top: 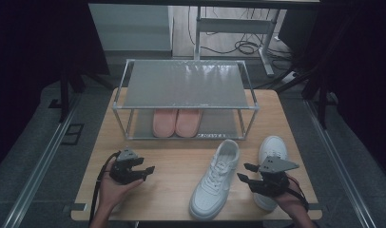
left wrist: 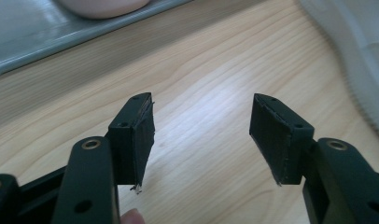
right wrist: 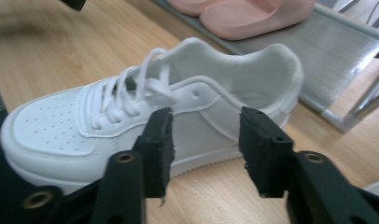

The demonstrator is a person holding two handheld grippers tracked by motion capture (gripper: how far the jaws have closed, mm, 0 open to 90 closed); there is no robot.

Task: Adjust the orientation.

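Observation:
Two white sneakers lie on the wooden table (top: 172, 166). One sneaker (top: 215, 180) (right wrist: 131, 112) is near the front middle, toe toward the front edge. The other sneaker (top: 272, 148) lies to its right, partly hidden by my right hand. My right gripper (top: 246, 173) (right wrist: 205, 154) is open, jaws close beside the first sneaker's side, with nothing between them. My left gripper (top: 146, 172) (left wrist: 201, 135) is open over bare wood at the front left. A pair of pink slippers (top: 177, 121) (right wrist: 243, 14) sits on the lower shelf of a metal shoe rack (top: 186, 85).
The rack stands at the back middle of the table, its grey top shelf bare. A desk frame and cables (top: 243, 45) lie on the floor beyond the table. Dark curtains hang at both sides.

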